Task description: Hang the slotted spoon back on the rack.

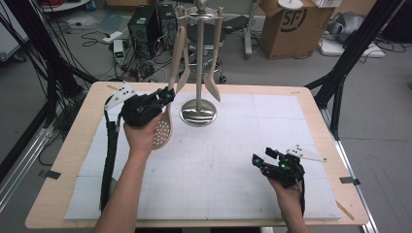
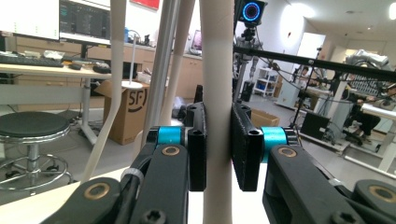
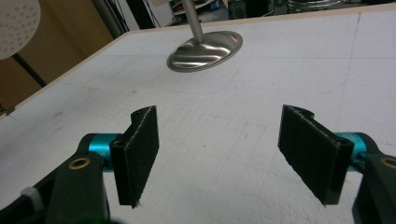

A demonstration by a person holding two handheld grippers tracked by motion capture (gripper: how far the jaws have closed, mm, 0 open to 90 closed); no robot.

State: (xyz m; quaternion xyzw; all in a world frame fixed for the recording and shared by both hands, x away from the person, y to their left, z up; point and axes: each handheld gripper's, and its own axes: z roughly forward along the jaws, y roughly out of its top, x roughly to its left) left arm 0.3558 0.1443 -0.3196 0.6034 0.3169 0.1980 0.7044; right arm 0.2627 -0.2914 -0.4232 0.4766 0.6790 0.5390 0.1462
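Note:
A pale wooden slotted spoon [image 1: 163, 130] hangs upright with its perforated head low and its handle rising toward the top of a metal utensil stand [image 1: 199, 58]. My left gripper [image 1: 167, 96] is shut on that handle, just left of the stand's pole. In the left gripper view the black pads of the gripper [image 2: 218, 149] press both sides of the handle [image 2: 218, 93]. Two more wooden utensils [image 1: 214, 73] hang from the stand. My right gripper [image 1: 262, 156] rests low at the mat's right front. There the gripper [image 3: 233, 154] is open, with nothing between its pads.
The stand's round shiny base [image 1: 198, 114] sits at the back middle of the white grid mat [image 1: 233, 194], which covers a wooden table [image 1: 58, 179]. Behind the table are a cardboard box [image 1: 291, 24], computer cases and cables on the floor.

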